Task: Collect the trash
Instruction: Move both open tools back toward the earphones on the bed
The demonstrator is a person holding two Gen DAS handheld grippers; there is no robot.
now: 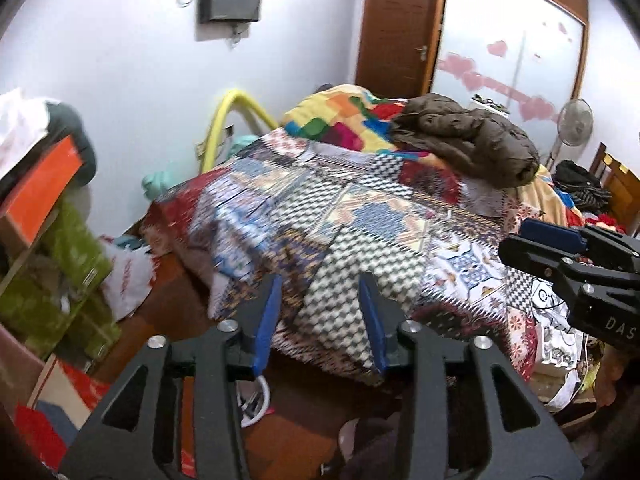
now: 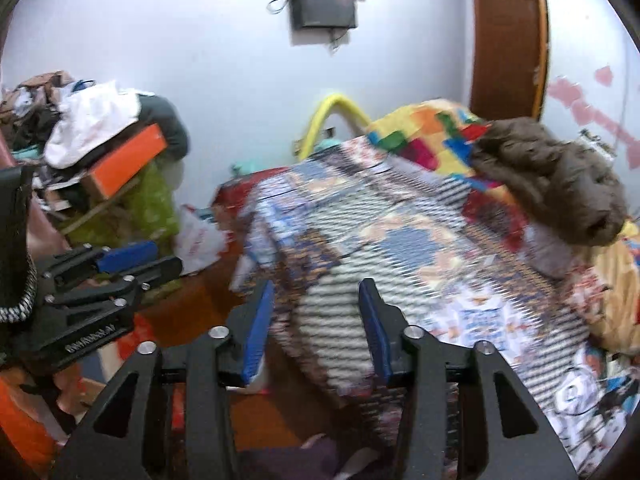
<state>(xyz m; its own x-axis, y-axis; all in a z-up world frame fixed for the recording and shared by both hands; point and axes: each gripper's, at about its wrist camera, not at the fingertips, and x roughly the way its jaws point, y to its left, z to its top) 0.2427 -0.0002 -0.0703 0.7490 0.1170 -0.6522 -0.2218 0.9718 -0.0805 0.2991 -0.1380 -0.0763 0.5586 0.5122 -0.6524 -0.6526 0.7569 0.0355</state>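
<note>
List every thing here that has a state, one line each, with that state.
left gripper: open, nothing between its fingers.
right gripper: open, nothing between its fingers.
door: shut.
brown jacket: crumpled on the bed.
patchwork bedspread: spread over the bed, hanging over its edge.
fan: standing upright; running or not, cannot tell.
white plastic bag: crumpled on the floor beside the bed.
orange box: tilted on the pile.

A bed (image 1: 340, 216) under a patchwork quilt (image 1: 360, 248) bears what looks like a brown jacket (image 1: 468, 136).
</note>
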